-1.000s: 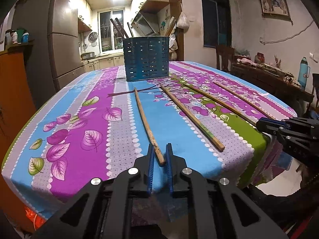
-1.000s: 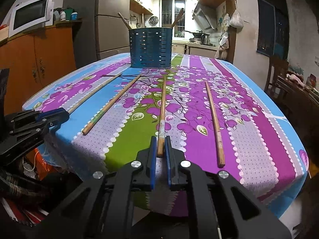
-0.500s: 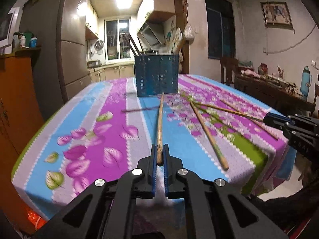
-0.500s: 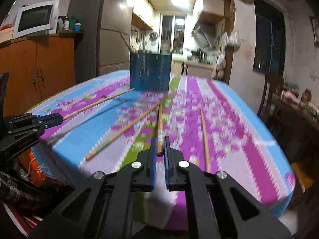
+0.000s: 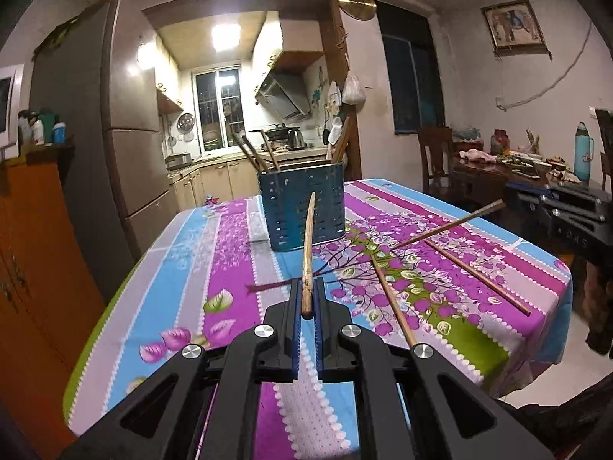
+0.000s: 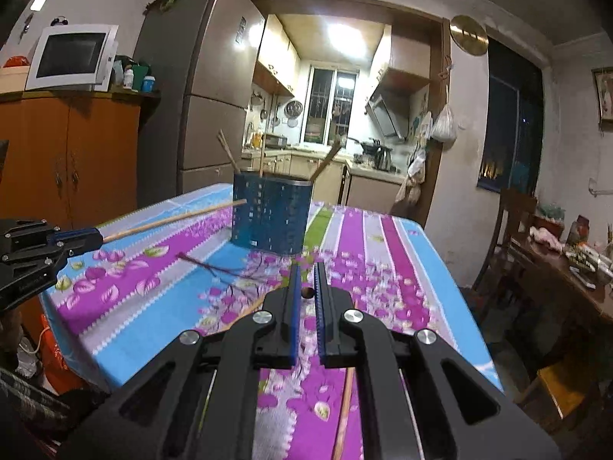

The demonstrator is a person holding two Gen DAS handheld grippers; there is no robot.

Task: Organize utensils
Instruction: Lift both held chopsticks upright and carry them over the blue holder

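A blue perforated utensil holder point(image 5: 302, 207) stands on the flowered tablecloth point(image 5: 214, 276) with several sticks in it; it also shows in the right wrist view point(image 6: 270, 216). My left gripper point(image 5: 306, 291) is shut on a wooden chopstick point(image 5: 307, 245), lifted and pointing at the holder. My right gripper point(image 6: 305, 280) is shut on another chopstick point(image 6: 306, 292), seen end-on; in the left wrist view this chopstick point(image 5: 448, 226) slants up above the table. Two chopsticks point(image 5: 475, 276) point(image 5: 390, 299) lie on the cloth.
A fridge point(image 6: 199, 107) and an orange cabinet point(image 6: 69, 153) stand to the left. A dark side table point(image 5: 509, 176) with clutter and a chair point(image 5: 433, 157) stand to the right. The kitchen lies behind the holder. The table's near edge is just below the grippers.
Both grippers have lifted their chopsticks off the cloth and moved forward toward the holder. The chopsticks now tilt upward.
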